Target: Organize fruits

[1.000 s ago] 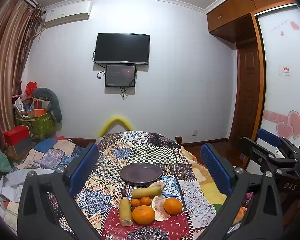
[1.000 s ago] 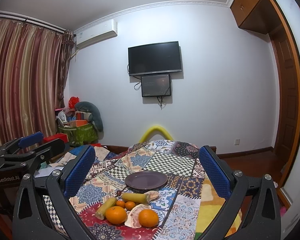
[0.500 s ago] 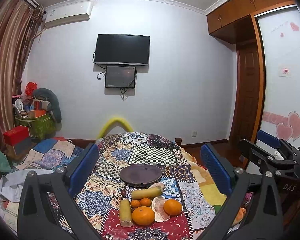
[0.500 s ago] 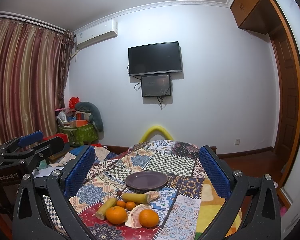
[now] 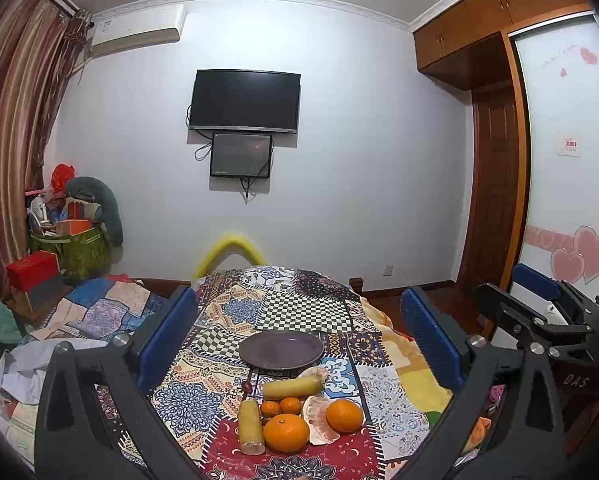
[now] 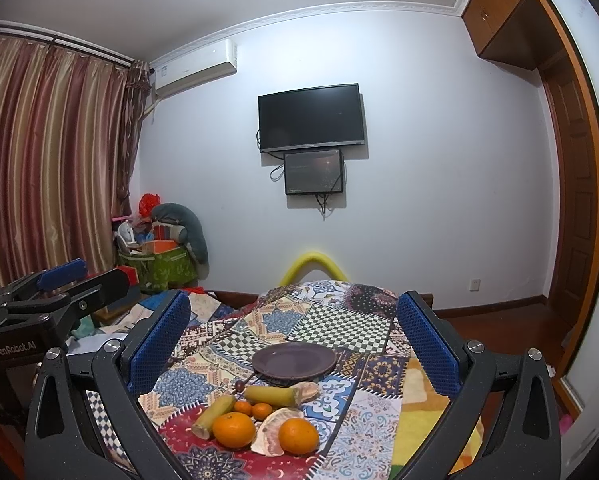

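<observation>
**Fruit grouped below an empty plate**

Both tools, left tool [image 5: 295, 320] and right tool [image 6: 293, 320], are spread wide and hold nothing. At lower centre of the frame, oranges [image 5: 286, 432], two bananas [image 5: 292, 385] and peeled segments [image 5: 319, 420] lie clustered on the patchwork-covered desk [image 5: 299, 312], just below the purple plate [image 5: 281, 349].

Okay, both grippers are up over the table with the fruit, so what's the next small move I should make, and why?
Probably lower the right gripper, jaws open and empty, toward the nearest orange. The purple plate sits bare behind the fruit pile, nothing is held yet, and that orange lies at the pile's near right edge, apart from the bananas, so it looks easiest to grasp first.
</observation>
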The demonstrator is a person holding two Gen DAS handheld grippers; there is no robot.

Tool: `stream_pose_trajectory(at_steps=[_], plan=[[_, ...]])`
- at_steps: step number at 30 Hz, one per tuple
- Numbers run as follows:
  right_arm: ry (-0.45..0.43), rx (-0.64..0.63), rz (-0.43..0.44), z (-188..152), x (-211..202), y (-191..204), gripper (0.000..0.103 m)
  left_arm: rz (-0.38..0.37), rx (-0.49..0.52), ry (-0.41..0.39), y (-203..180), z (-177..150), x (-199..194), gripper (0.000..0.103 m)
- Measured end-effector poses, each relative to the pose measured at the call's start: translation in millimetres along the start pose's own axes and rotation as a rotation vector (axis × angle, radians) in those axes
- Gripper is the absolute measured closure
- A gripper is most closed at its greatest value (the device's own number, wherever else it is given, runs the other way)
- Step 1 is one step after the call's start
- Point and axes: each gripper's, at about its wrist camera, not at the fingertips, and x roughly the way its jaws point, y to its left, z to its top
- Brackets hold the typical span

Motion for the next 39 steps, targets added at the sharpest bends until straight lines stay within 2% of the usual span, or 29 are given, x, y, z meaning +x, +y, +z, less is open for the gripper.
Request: stream_pose_trajectory(at_steps=[26,31,36,39], plan=[[0.026,-0.006,-0.001,-6.5,6.3,0.5,0.000,-0.001,-0.014,0.023,6.0,-3.7,9.6,0.000],[0.081,-0.003,0.004,-18.5,18.9,-5.6,0.000,0.011,-0.035,0.072,16.9,-12.8,23.7,0.000],[0.188,0.003,0.015,-44.7,38.6,-14.7,0.000,0.033,-0.048,0.152,33.1,-29.5,45.2,0.000],[0.261,-0.007,0.010,-62.6,53.2,-18.4,0.000,0.050,-0.041,0.214,41.9,-44.5,60.4,0.005]])
